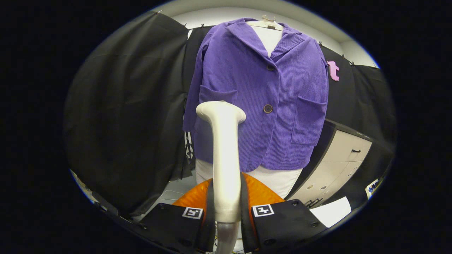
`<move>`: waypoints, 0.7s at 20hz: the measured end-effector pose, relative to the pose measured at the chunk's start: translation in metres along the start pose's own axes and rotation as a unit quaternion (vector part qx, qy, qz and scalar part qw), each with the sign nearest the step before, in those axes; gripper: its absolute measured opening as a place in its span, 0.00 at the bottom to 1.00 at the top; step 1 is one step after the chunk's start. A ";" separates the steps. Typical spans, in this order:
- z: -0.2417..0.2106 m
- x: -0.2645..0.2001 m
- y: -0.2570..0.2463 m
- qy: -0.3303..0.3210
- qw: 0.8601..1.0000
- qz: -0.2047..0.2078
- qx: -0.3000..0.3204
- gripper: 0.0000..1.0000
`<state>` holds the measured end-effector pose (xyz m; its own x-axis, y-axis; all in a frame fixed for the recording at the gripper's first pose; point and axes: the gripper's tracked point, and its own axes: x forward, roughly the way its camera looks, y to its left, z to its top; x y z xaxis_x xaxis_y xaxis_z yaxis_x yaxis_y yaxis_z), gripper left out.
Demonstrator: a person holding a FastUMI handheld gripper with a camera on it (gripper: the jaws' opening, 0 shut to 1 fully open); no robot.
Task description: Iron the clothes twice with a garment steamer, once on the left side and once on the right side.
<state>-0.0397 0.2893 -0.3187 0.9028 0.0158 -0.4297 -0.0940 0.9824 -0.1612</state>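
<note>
Inspector: Tool status?

Operator: In the gripper view, my tool (226, 211) is clamped on the garment steamer (223, 155) handle at bottom centre, upright so its head faces the cloth.

Inspector: Garment?

Operator: The purple jacket (261, 95) hangs in the upper centre, beyond the head; I cannot tell whether they touch.

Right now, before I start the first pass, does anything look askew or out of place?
Nothing stands out. The purple corduroy jacket hangs buttoned and fairly straight on its hanger, and the tongs are shut on the white garment steamer handle, held upright.
</note>
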 end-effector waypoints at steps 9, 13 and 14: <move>-0.035 0.004 0.008 0.045 0.999 0.008 0.006 0.37; -0.033 0.001 0.011 0.046 0.999 0.012 0.010 0.37; -0.030 -0.001 0.012 0.043 0.999 0.013 0.010 0.37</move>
<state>-0.0542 0.2956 -0.3466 0.8609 0.0272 -0.5081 -0.1085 0.9854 -0.1312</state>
